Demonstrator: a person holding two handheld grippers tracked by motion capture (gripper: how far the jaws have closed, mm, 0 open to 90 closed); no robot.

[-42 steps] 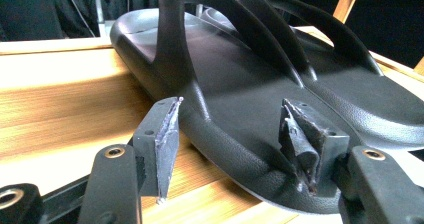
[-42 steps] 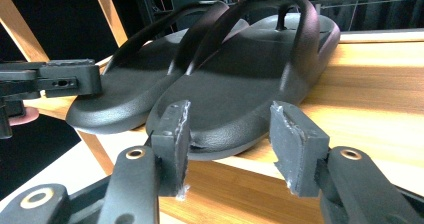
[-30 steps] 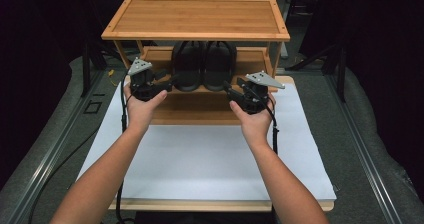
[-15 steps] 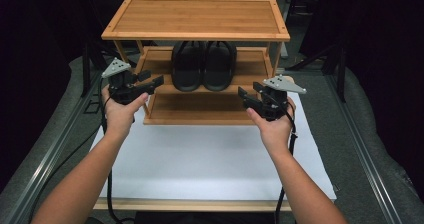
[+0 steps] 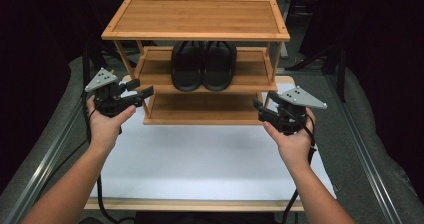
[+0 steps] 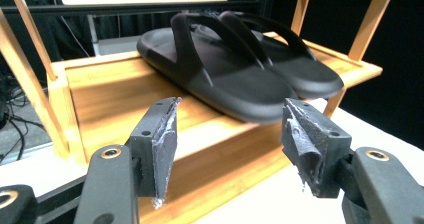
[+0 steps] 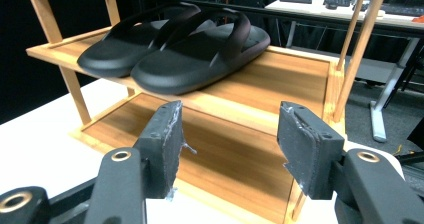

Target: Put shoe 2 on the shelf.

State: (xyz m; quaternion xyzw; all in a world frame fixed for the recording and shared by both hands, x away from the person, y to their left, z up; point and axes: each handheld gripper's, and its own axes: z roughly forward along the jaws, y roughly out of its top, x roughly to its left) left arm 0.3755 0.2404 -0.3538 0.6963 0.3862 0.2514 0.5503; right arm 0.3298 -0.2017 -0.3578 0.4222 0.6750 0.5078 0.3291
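Note:
A three-tier bamboo shoe rack (image 5: pixel 196 19) stands at the far end of the white table. Two black slide sandals (image 5: pixel 202 66) lie side by side on its middle shelf, toes overhanging the front edge (image 6: pixel 235 69) (image 7: pixel 172 51). My left gripper (image 5: pixel 141 92) hovers open at the rack's left front corner, nothing between its jaws (image 6: pixel 230 149). At the rack's right front corner my right gripper (image 5: pixel 259 109) is also open and holds nothing (image 7: pixel 230 149). Both point inward at the rack.
The white table surface (image 5: pixel 210 159) spreads in front of the rack, with a wooden front edge (image 5: pixel 200 204). The rack's bottom shelf (image 5: pixel 200 109) holds nothing. Metal rails (image 5: pixel 45 149) run along both sides. Desks with keyboards stand in the dark background (image 7: pixel 345 4).
Both hands have drawn back from the middle shelf and spread outward toward the rack's front corners. The sandals stay on the shelf.

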